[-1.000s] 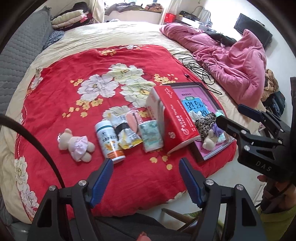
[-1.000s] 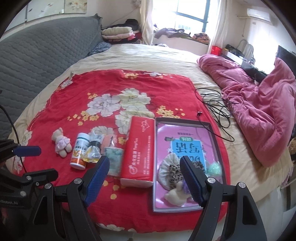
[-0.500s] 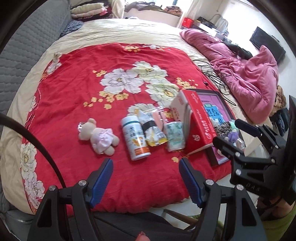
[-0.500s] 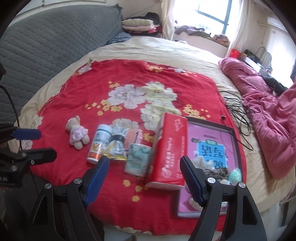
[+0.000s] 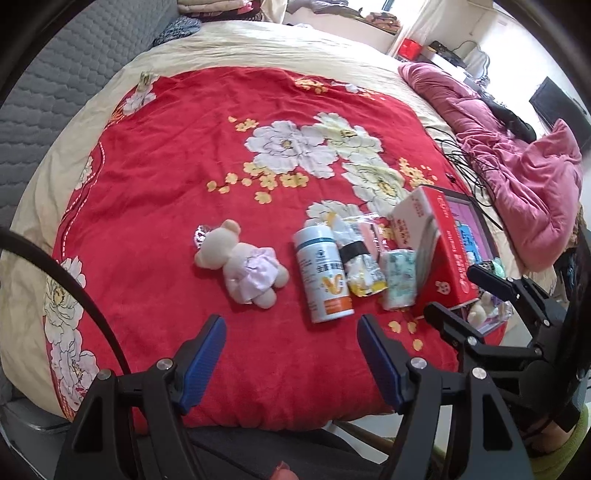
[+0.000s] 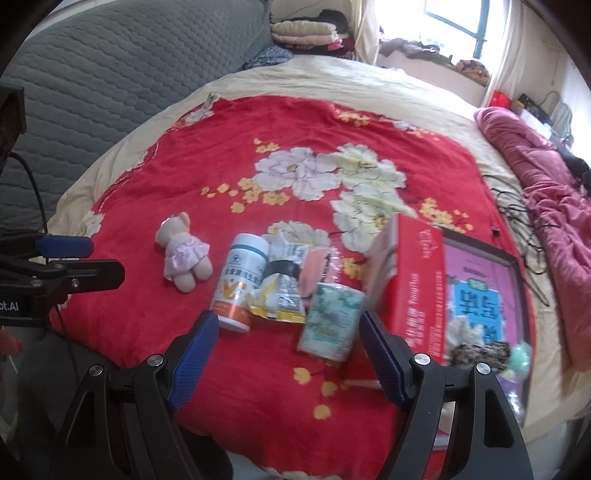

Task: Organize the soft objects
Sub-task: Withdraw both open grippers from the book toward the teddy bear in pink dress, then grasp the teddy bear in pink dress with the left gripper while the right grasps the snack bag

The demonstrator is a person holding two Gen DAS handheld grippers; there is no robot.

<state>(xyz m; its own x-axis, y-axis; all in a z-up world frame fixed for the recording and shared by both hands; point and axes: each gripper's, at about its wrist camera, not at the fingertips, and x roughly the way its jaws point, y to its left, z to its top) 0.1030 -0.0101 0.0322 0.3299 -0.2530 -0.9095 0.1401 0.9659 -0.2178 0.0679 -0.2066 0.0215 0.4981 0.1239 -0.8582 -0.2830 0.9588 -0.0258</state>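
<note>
A small cream teddy bear in a pink dress (image 5: 246,266) (image 6: 183,256) lies on the red floral blanket (image 5: 184,166). To its right lie a white bottle (image 5: 323,274) (image 6: 240,282), a snack packet (image 5: 360,266) (image 6: 282,291), a green tissue pack (image 5: 399,278) (image 6: 332,319) and a red tissue box (image 5: 437,251) (image 6: 415,280). Soft toys (image 6: 480,347) lie on a pink book tray (image 6: 476,291). My left gripper (image 5: 291,360) is open and empty, near the bed's front edge, below the bear and bottle. My right gripper (image 6: 286,354) is open and empty, in front of the packet and tissue pack.
A pink quilt (image 5: 517,166) (image 6: 554,206) is bunched on the bed's right side, with black cables (image 5: 469,166) beside it. A grey padded headboard (image 6: 110,92) runs along the left. Folded clothes (image 6: 306,33) are stacked at the far end.
Both grippers have moved left along the bed's front edge. The bear and bottle now sit nearer the middle of both views. Both stay open; nothing on the bed has moved.
</note>
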